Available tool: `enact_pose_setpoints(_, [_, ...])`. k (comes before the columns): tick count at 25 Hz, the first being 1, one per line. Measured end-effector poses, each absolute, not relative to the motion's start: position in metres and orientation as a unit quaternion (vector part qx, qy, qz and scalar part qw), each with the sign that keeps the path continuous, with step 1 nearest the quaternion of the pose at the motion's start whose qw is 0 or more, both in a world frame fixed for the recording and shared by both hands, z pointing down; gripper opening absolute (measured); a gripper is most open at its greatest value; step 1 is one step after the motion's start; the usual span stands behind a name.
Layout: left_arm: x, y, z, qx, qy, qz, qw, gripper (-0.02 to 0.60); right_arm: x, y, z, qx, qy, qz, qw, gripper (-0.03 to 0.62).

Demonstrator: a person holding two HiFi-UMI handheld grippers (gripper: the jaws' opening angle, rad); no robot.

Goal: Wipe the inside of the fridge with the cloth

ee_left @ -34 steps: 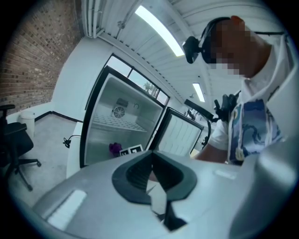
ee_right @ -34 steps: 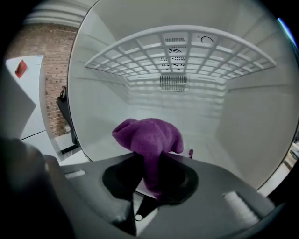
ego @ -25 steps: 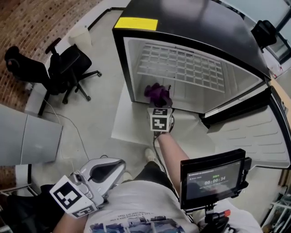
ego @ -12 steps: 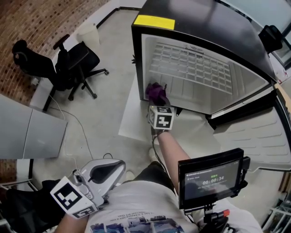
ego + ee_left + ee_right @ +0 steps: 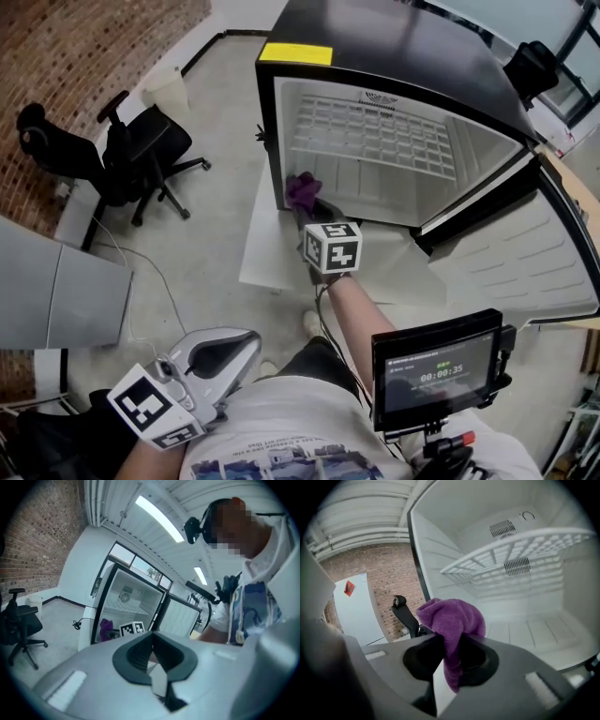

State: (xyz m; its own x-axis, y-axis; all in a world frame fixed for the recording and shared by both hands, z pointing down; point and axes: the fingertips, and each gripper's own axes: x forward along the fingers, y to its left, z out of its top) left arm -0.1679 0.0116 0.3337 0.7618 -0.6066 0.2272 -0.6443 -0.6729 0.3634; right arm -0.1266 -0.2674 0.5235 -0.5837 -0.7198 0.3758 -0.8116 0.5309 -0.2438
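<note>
- Far left: office chair (image 5: 141,150) stands on the floor, well apart from the work. No concern.
- Left gripper (image 5: 157,667) is held low, near the person's body. Its jaws are pressed together with nothing between them; it looks idle.
- Right gripper (image 5: 450,663) is reaching into the fridge (image 5: 403,56), jaws pinching the purple cloth (image 5: 452,620). A bunched wad pokes past the tips and a tail hangs between them.
- The cloth sits low at the near left corner of the fridge opening, just beside the left inner wall. I cannot tell whether it touches the wall or floor.
- Risk: the wad is small, so a steep angle or hard push could put bare jaw tips on the liner instead of fabric.
- Risk: only a fold appears pinched, so drag along the wall could tug the cloth free.
- Wire shelf (image 5: 375,141) spans the interior above. An upward stroke could snag the cloth in the grid or knock the gripper.
- Right: fridge door (image 5: 525,272) stands wide open. A broad rightward sweep may bring the arm against it.
</note>
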Motion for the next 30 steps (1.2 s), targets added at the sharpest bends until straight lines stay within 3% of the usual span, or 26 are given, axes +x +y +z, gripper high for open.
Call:
enact_pose_setpoints(10, [-0.156, 0.057, 0.318, 0.953, -0.258, 0.027, 0.154, 0.005, -0.061, -0.185, 0.416, 0.494, -0.86, 0.078, 0.103, 0.074])
enact_pose_setpoints(19, [-0.109, 0.091, 0.313, 0.983, -0.132, 0.015, 0.123, 0.003, 0.111, -0.107, 0.317, 0.64, -0.763, 0.01, 0.094, 0.074])
enact_pose_setpoints(25, [-0.074, 0.081, 0.314, 0.984, -0.114, 0.018, 0.134, 0.005, 0.179, -0.11, 0.261, 0.677, -0.731, -0.034, 0.073, 0.074])
enact_pose_setpoints(30, [-0.037, 0.072, 0.304, 0.987, -0.096, 0.019, 0.131, 0.005, 0.197, -0.141, 0.247, 0.657, -0.747, -0.047, 0.086, 0.073])
